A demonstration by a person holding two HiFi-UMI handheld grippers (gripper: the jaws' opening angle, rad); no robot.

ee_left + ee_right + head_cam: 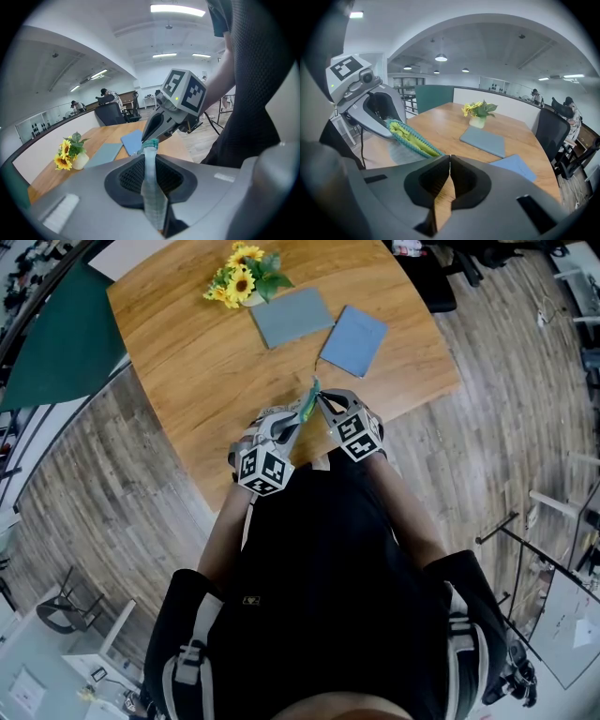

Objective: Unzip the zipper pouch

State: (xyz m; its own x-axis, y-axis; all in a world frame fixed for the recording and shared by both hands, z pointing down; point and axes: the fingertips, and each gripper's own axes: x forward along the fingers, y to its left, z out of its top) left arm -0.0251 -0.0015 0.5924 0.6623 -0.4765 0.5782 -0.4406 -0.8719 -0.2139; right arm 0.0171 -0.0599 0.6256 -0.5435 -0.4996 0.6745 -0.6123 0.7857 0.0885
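A small teal zipper pouch (308, 401) with yellow-green lining hangs stretched between my two grippers, above the near edge of the wooden table (187, 381). My left gripper (300, 418) is shut on one end; in the left gripper view the pouch (153, 192) runs as a pale fabric strip between the closed left gripper (149, 161). The right gripper (320, 402) is shut at the other end. In the right gripper view the pouch (410, 138) gapes along its zipper, and its end runs into the closed right gripper (450, 159). The pull itself is hidden.
At the table's far side stands a small vase of sunflowers (242, 282). Two grey-blue flat pads (292, 317) (354, 340) lie beyond the grippers. A dark green panel (56, 343) borders the table's left; wood-pattern floor and office chairs surround it.
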